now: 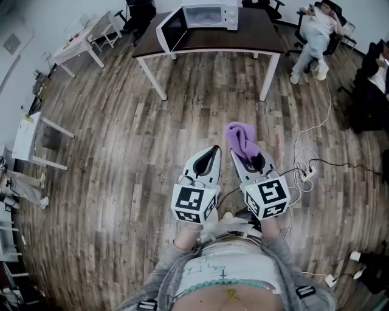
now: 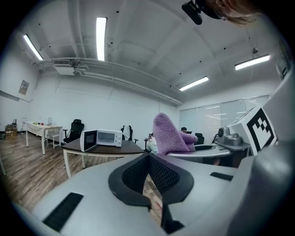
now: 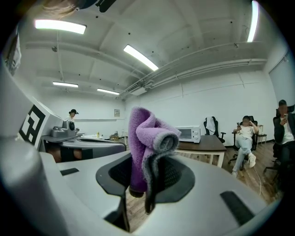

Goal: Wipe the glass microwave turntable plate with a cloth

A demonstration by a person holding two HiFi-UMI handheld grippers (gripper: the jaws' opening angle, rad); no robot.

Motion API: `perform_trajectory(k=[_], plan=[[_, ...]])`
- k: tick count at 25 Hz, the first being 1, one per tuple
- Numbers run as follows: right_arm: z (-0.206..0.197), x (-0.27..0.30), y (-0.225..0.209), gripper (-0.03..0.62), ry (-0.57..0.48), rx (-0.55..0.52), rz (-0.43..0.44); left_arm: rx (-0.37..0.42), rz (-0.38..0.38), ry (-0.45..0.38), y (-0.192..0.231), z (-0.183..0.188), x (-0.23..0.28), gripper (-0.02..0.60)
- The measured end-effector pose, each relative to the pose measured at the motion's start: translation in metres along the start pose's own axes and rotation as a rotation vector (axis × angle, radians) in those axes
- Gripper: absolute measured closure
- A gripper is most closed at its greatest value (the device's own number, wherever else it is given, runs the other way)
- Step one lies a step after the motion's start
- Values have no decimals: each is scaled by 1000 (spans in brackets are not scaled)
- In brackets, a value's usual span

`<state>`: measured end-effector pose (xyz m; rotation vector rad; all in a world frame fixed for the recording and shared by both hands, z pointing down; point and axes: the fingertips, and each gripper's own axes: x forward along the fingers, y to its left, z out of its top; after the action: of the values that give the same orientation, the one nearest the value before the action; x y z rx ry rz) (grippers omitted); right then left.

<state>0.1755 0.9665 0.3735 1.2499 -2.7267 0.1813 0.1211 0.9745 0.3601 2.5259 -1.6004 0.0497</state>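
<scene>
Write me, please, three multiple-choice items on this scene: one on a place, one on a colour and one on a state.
1. Where does the white box-shaped microwave oven stand?
A. on the wooden floor
B. on the dark-topped, white-legged table
C. on an office chair

2. What colour is the fluffy terry cloth?
A. purple
B. yellow
C. green

3. In what state is the left hand-held gripper?
A. shut on the cloth
B. wide open
C. shut, with nothing between its jaws

Answers: 1 B, the oven sits on the tabletop; 2 A, the cloth shows purple in every view; 3 C, its jaws meet with nothing between them.
</scene>
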Motion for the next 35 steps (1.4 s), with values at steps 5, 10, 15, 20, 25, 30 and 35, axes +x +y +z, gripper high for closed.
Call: perform_trajectory(k=[5, 10, 15, 20, 25, 30, 35], plan=[[5, 37, -14, 480, -2, -10, -39, 2, -41, -15, 30, 4, 30, 571], [19, 84, -29, 480, -14, -7, -76, -6, -64, -41, 68, 15, 64, 571], [30, 128, -33, 480, -16, -13, -100, -5, -104, -27, 105, 23, 89, 571], [31, 169, -29, 480, -6, -19, -109, 3, -127, -9, 142, 25, 105, 571], [27, 197, -22, 480, 3, -12, -111, -12, -140, -6, 173, 24, 112, 571], [26, 214, -27, 480, 23, 2, -113, -11, -151, 11, 187, 25, 121, 571], [39, 230, -37, 477, -28, 40, -85, -13, -138, -9, 197, 33, 135, 571]])
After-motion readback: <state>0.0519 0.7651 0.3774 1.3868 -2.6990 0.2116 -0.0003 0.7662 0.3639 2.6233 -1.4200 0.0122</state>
